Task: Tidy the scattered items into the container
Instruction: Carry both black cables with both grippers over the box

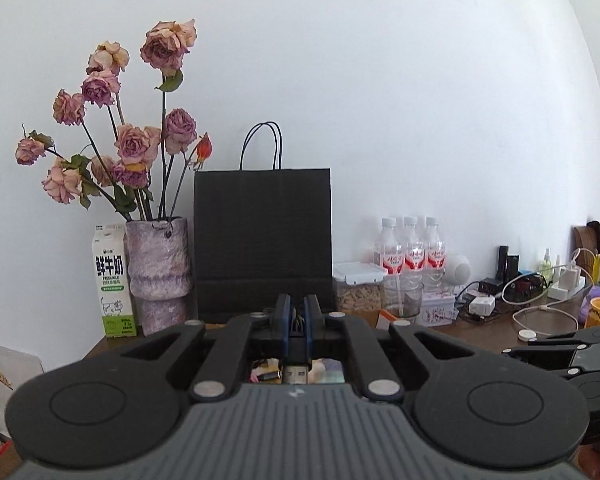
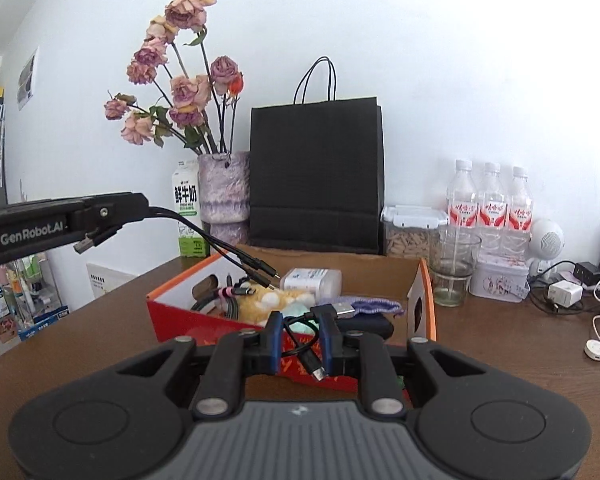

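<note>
An open red and orange cardboard box (image 2: 426,292) sits on the brown table and holds cables, a plush toy (image 2: 268,302), a white charger (image 2: 312,280) and a purple cloth (image 2: 368,305). My left gripper (image 1: 297,312) is shut on a black multi-head USB cable (image 1: 296,354). In the right wrist view the left gripper (image 2: 112,216) holds that cable (image 2: 228,256) above the box's left side, its plugs hanging over the contents. My right gripper (image 2: 300,336) is shut on a short black USB cable (image 2: 308,354) at the box's near wall.
A black paper bag (image 2: 316,176), a vase of dried roses (image 2: 222,192) and a milk carton (image 2: 188,216) stand behind the box. A glass (image 2: 454,268), a food container (image 2: 412,230), water bottles (image 2: 490,204), a tin (image 2: 498,280) and chargers with cables (image 2: 564,294) crowd the right.
</note>
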Motion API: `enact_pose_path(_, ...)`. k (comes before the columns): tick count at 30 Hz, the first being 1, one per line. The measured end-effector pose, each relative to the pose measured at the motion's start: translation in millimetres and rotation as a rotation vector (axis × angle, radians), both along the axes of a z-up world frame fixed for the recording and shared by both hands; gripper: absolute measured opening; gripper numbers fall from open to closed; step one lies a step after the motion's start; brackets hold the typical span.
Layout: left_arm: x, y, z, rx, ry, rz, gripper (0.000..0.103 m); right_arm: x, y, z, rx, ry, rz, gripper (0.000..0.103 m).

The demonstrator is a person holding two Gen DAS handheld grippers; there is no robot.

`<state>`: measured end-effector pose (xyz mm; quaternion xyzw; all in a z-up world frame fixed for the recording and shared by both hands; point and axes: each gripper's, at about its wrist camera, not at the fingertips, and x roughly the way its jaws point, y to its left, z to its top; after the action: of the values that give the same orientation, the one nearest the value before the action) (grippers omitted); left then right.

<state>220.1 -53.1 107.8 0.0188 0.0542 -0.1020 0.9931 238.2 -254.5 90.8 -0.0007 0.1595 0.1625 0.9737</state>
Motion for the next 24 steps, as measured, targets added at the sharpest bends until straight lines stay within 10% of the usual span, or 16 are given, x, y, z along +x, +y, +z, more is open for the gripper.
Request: enact_pose_path(24,153,-8,-43,-0.050,0.164,0.007,0.008,148,24,-24,0.034,0.057,-0.022,0.018)
